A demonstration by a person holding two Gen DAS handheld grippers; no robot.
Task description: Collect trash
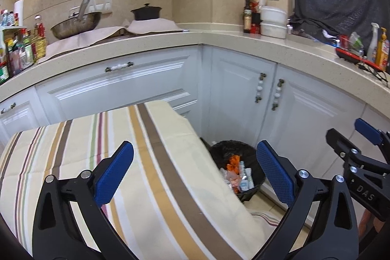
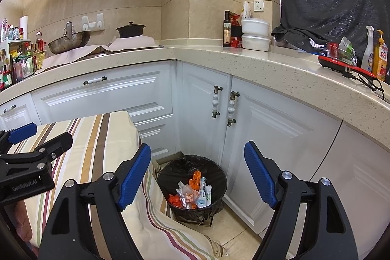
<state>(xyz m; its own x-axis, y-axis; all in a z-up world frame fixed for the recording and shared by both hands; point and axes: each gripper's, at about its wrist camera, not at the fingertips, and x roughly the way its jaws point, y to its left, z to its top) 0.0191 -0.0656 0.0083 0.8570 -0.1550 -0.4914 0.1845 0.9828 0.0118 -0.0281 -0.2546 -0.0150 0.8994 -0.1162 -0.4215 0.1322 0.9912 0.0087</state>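
A black trash bin (image 2: 192, 168) with a black liner stands on the floor in the cabinet corner, holding several orange and white wrappers (image 2: 192, 194). It also shows in the left wrist view (image 1: 234, 150), partly hidden by the striped tablecloth. My right gripper (image 2: 197, 177) is open and empty, above and in front of the bin. My left gripper (image 1: 195, 174) is open and empty over the striped table's edge (image 1: 170, 162). Each gripper shows at the edge of the other's view: the right one (image 1: 353, 138) and the left one (image 2: 41, 138).
A table with a striped cloth (image 2: 97, 138) stands left of the bin. White cabinets (image 2: 268, 138) and a beige counter (image 2: 268, 62) wrap the corner. On the counter are a wok (image 2: 69, 40), a black pot (image 2: 130, 29), bottles (image 2: 226, 28), white containers (image 2: 256, 34) and a red tray (image 2: 341, 63).
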